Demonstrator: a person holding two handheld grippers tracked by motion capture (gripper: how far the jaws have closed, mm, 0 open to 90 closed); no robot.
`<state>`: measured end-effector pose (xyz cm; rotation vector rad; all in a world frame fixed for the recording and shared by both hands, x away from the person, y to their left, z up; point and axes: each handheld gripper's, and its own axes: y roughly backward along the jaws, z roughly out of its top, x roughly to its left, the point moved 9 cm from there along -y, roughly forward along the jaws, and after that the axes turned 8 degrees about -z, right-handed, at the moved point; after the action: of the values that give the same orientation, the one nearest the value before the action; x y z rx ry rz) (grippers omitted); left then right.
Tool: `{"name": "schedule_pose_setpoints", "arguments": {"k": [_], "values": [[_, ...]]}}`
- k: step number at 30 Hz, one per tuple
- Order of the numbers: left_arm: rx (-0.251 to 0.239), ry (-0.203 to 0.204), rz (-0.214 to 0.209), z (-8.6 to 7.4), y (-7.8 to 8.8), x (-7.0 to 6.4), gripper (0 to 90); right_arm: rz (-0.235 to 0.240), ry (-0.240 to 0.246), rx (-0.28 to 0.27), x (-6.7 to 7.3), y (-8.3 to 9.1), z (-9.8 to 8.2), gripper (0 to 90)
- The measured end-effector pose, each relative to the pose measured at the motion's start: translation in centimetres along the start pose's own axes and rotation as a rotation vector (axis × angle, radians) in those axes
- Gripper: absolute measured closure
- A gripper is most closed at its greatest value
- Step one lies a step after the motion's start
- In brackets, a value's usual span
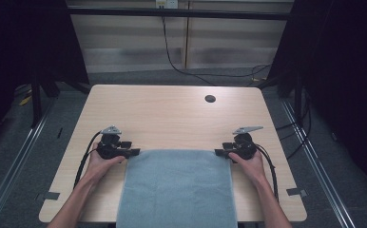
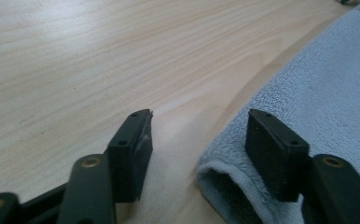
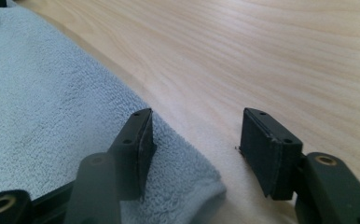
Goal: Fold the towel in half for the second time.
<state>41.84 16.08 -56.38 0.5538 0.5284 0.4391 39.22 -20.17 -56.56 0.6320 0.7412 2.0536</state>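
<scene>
A grey-blue towel [image 1: 177,185] lies flat on the near half of the wooden table [image 1: 172,114], and its near end reaches the front edge. My left gripper [image 1: 134,152] is at the towel's far left corner, my right gripper [image 1: 218,152] at the far right corner. In the left gripper view the left gripper [image 2: 199,116] stands open, one jaw over bare wood and the other over the towel [image 2: 327,84]. The right gripper [image 3: 197,114] is likewise open astride the corner of the towel [image 3: 43,93]. Neither pair of pads presses the cloth.
A small dark round hole [image 1: 210,99] sits in the table's far right part. Bare wood stretches beyond the towel to the far edge. Black cables trail from both grippers along the forearms, and dark frames stand at both sides of the table.
</scene>
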Motion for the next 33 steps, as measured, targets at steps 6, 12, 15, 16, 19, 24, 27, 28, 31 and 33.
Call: {"name": "schedule_pose_setpoints", "arguments": {"k": [6, 12, 15, 16, 19, 24, 27, 28, 31, 33], "values": [[0.007, -0.004, -0.046, -0.5, 0.2, -0.7, 46.9, 0.038, 0.006, 0.023, 0.5, 0.6, -0.3, 46.7], [0.043, -0.077, -0.044, -1.3, 0.3, -2.0, 65.5, 0.028, 0.035, 0.046, 0.9, 1.2, -1.3, 57.7], [0.042, -0.075, -0.044, -1.3, 0.4, -2.1, 80.6, 0.035, 0.028, 0.02, 1.0, 1.3, -0.9, 77.0], [0.035, -0.071, -0.043, -1.2, 0.5, -2.0, 83.6, 0.041, 0.019, 0.005, 1.0, 1.3, -0.7, 81.2], [-0.007, -0.042, -0.046, -0.5, 0.9, -1.8, 85.8, 0.057, 0.01, -0.037, 1.0, 1.8, 0.2, 86.0], [-0.128, -0.016, -0.037, 2.4, 2.5, -1.5, 86.0, 0.057, -0.01, -0.123, 0.7, 2.9, 2.6, 87.3], [-0.146, -0.029, -0.021, 3.8, 2.9, -1.4, 86.1, 0.048, -0.009, -0.153, 0.6, 3.3, 4.2, 87.5], [-0.152, -0.032, -0.016, 4.4, 3.0, -1.4, 86.1, 0.045, 0.001, -0.16, 0.6, 3.4, 4.8, 87.5], [-0.192, -0.037, -0.002, 6.8, 3.5, -1.1, 86.1, 0.028, 0.006, -0.201, 0.3, 4.1, 7.2, 87.6], [-0.211, -0.041, 0.01, 8.4, 3.9, -0.8, 86.1, 0.021, -0.003, -0.238, 0.0, 4.8, 8.8, 87.6]]}}
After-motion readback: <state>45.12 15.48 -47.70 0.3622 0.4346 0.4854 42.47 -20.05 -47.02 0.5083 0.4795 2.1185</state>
